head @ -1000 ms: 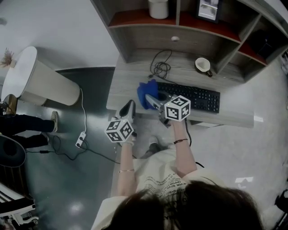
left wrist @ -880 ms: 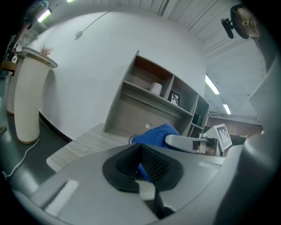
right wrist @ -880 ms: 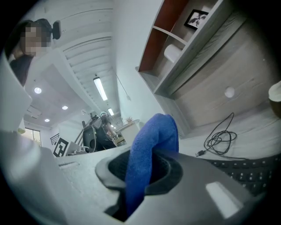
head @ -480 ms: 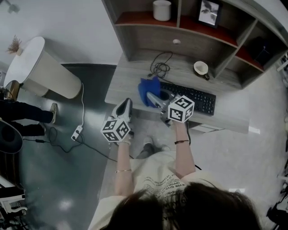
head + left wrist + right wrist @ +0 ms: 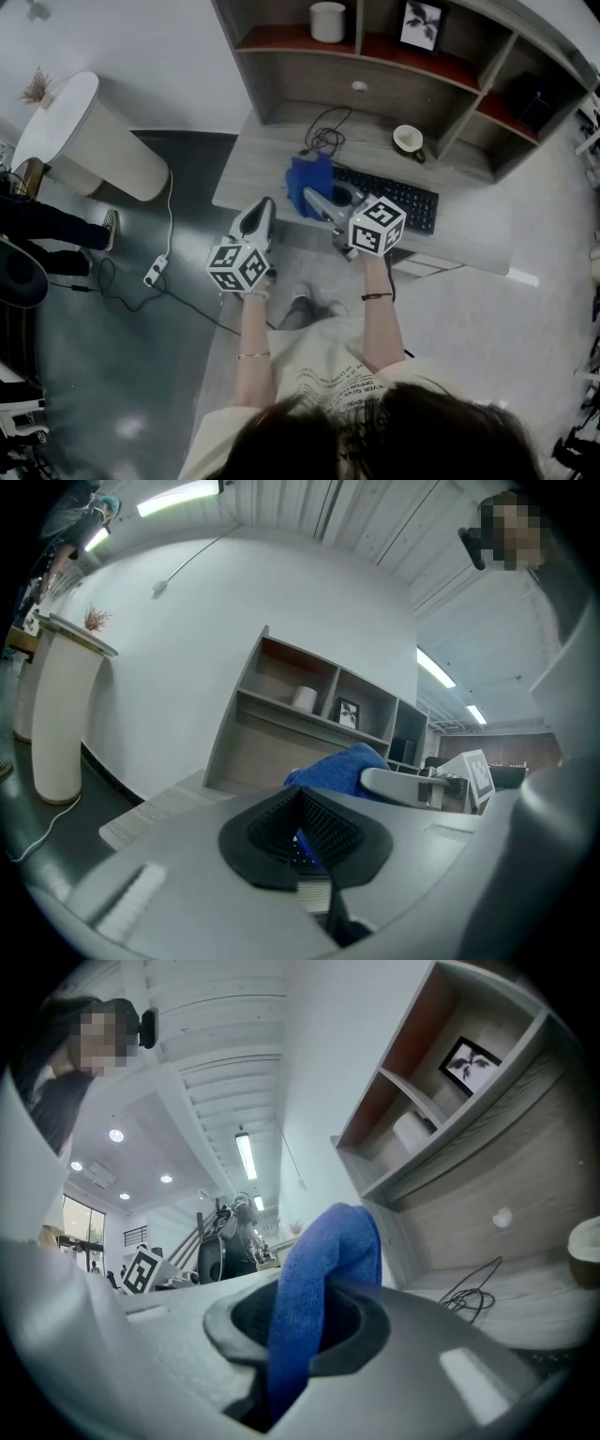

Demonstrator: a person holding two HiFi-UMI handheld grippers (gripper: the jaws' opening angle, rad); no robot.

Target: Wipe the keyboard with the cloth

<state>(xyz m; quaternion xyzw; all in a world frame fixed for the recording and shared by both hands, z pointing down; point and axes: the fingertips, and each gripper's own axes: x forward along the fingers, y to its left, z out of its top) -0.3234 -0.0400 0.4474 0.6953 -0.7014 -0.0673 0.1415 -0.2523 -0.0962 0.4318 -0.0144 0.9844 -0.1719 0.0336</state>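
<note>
Right claw (image 5: 317, 199) clamped on blue cloth (image 5: 307, 176), at left end of keyboard (image 5: 398, 200) on tabletop (image 5: 251, 178). Left claw (image 5: 261, 216) closed, empty. Probably soft, light, floppy: best pinched at a bunched fold.

Overhead plus close-ups, all on cloth (image 5: 307, 176)

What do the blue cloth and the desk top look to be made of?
Blue cloth: soft and matte with a fuzzy pile, likely microfibre or terry. It folds limply where the right gripper pinches it.
Desk top: pale grey with streaky wood grain and a matte finish. It is probably laminate rather than solid wood, but the look leaves that open.
</note>
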